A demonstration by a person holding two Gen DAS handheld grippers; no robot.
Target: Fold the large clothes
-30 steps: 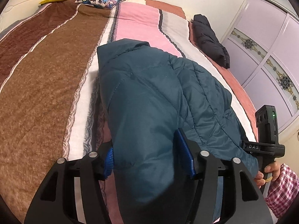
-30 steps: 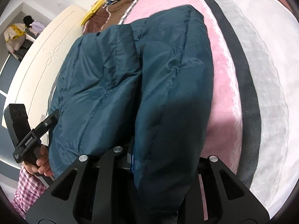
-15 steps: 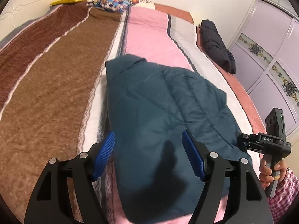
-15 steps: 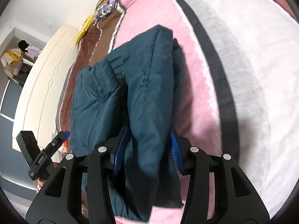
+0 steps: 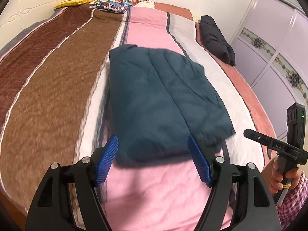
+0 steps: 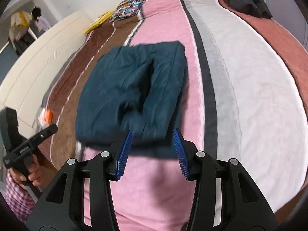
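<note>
A dark teal puffer jacket [image 5: 161, 100] lies folded into a rectangle on the striped bed; it also shows in the right wrist view [image 6: 132, 94]. My left gripper [image 5: 154, 161] is open and empty, its blue pads just short of the jacket's near edge. My right gripper [image 6: 153, 152] is open and empty, also just short of the near edge. The right gripper's body shows at the right of the left wrist view [image 5: 277, 144]; the left gripper's body shows at the left of the right wrist view [image 6: 25, 144].
The bedspread [image 5: 57, 88] has brown, pink, white and rust stripes. A folded black jacket [image 5: 215, 38] lies at the far right edge. A patterned pillow [image 5: 115, 0] and a yellow pillow [image 5: 77, 0] sit at the head. Wardrobe doors [image 5: 273, 53] stand to the right.
Both grippers opened and let go of the jacket, then drew back toward the foot of the bed. The jacket dropped from held up to lying flat and folded.
</note>
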